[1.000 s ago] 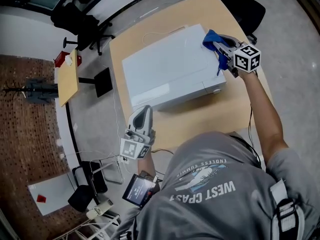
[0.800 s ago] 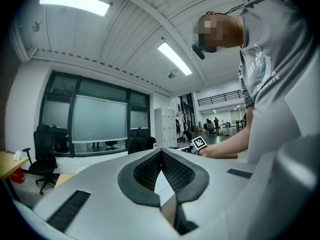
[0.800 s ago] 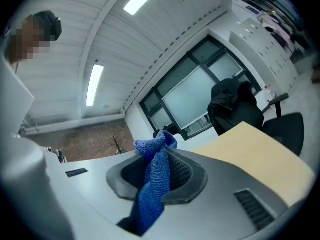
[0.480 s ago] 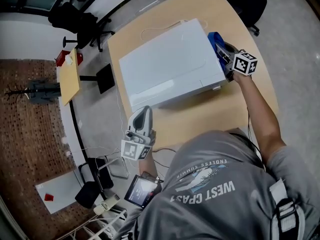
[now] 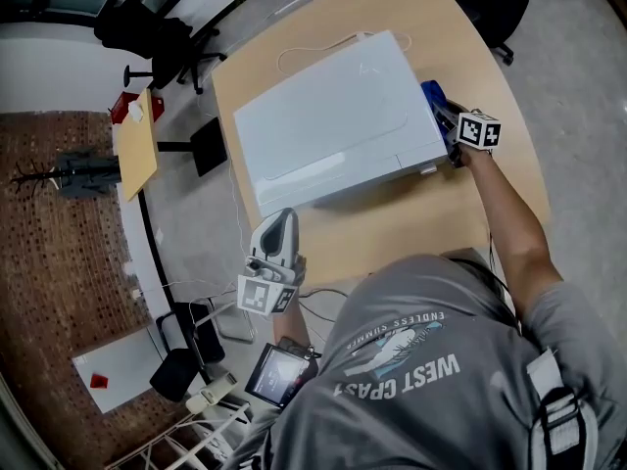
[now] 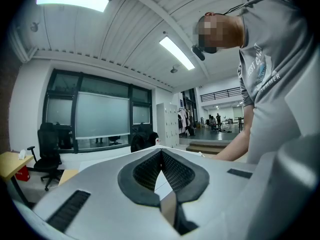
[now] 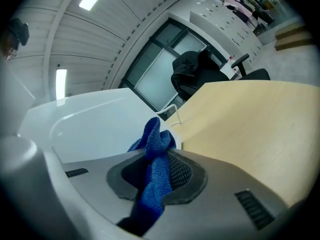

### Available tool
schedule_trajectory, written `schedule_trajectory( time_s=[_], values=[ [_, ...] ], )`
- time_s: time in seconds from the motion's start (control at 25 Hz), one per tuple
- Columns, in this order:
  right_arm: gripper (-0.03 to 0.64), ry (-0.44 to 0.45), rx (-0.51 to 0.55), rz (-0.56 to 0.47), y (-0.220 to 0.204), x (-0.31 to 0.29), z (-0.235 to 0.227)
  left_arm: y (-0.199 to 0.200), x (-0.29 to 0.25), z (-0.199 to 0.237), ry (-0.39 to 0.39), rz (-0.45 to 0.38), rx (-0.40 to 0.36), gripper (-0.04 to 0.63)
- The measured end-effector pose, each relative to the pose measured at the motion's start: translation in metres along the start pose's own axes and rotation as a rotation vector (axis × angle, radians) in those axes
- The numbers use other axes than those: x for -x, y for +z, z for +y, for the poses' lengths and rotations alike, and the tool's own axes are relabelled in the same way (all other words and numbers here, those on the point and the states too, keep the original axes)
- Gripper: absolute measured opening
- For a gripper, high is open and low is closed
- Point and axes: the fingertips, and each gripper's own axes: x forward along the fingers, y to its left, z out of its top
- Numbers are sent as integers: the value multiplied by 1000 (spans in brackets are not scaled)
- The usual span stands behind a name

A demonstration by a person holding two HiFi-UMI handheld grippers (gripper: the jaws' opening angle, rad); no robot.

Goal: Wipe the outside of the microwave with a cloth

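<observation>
Against the right side wall of the white microwave [image 5: 333, 130], which stands on the pale wooden desk [image 5: 441, 223], the right hand-held gripper [image 5: 445, 116] is clamped on a blue cloth [image 7: 156, 164]. The fabric is bunched between the ribbed pads and pokes out past the tips, just beside the white casing (whether it actually presses on the wall cannot be told). Well apart from it, off the desk's near edge and in front of the microwave in the head view, the left hand-held gripper [image 5: 282, 218] points towards the appliance with its jaws together and nothing between them. Legible writing shows on the person's grey T-shirt [image 5: 421, 360]: "ENDLESS SUMMER" in small letters above a larger "WEST COAST".
</observation>
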Motion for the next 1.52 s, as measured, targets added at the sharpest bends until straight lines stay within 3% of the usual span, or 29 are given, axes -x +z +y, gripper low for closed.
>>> schedule_trajectory(
  time_s=[0.2, 0.64, 0.92, 1.2, 1.52],
  values=[
    [69, -46, -22, 59, -21, -5, -21, -3, 0, 0, 6, 3, 4, 23],
    [69, -88, 43, 158, -31, -9, -35, -3, -2, -4, 8, 2, 3, 23],
    [69, -82, 100, 181, -14, -5, -24, 6, 1, -7, 12, -7, -4, 23],
    [69, -42, 270, 101, 57, 10, 17, 2, 5, -2, -11, -39, -15, 23],
    [69, 51, 505, -115, 172, 46, 160, 29, -1, 17, -124, -108, -65, 23]
  ],
)
